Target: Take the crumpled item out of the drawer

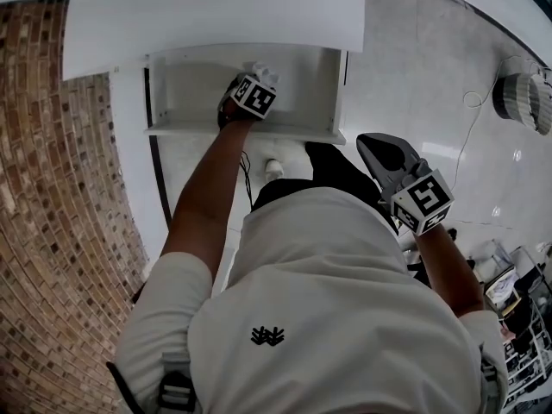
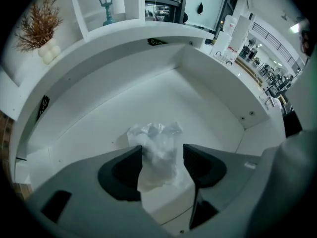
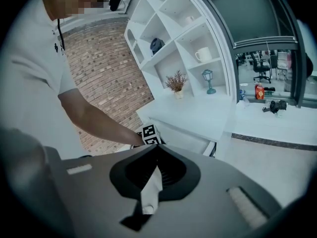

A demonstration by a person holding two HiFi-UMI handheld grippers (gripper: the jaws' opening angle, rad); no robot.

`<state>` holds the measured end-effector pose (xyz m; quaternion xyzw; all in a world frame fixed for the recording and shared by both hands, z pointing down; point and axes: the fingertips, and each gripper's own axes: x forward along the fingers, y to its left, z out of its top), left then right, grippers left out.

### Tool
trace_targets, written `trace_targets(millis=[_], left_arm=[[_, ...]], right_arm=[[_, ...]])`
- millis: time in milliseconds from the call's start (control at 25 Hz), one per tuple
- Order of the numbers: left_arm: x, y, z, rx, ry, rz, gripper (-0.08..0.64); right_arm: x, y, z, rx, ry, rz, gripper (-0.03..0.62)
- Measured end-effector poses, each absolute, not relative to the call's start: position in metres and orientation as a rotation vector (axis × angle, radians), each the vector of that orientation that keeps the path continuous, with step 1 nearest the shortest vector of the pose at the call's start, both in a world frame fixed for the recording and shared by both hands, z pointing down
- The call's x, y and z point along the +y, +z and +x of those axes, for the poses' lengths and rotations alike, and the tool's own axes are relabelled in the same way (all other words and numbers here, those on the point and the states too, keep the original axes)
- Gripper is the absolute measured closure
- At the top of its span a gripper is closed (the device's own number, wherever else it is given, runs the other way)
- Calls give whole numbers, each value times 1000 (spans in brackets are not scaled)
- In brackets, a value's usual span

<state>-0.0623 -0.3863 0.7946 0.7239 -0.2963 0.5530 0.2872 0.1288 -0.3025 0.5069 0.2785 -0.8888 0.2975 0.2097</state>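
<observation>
Two grippers: left gripper (image 2: 162,163) in drawer (image 2: 213,95), jaws spread around crumpled item (image 2: 157,142) for grabbing; right gripper (image 3: 155,152) clenched, held clear.

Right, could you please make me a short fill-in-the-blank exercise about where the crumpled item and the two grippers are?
1. The crumpled item lies on the floor of the open white ____.
2. The gripper whose fingers stand apart on either side of it is the person's ____ one.
3. The right gripper, held back near the person's body, is empty, with its fingers ____.

Missing words: drawer; left; shut.
</observation>
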Motion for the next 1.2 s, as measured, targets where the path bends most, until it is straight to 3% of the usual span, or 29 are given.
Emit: trace_targets(millis=[120,400,1200], left_arm=[[-387,804,-63,-799,1492,1910,306],[-399,808,-68,-883,1501,1895,416],[-406,777,-72,-984,1385,1879,445]], right_arm=[[-304,510,133,-2461,838,774,580],[-310,516,141,-2449,849,777,580],[-307,506,127,-2498,815,700,580]])
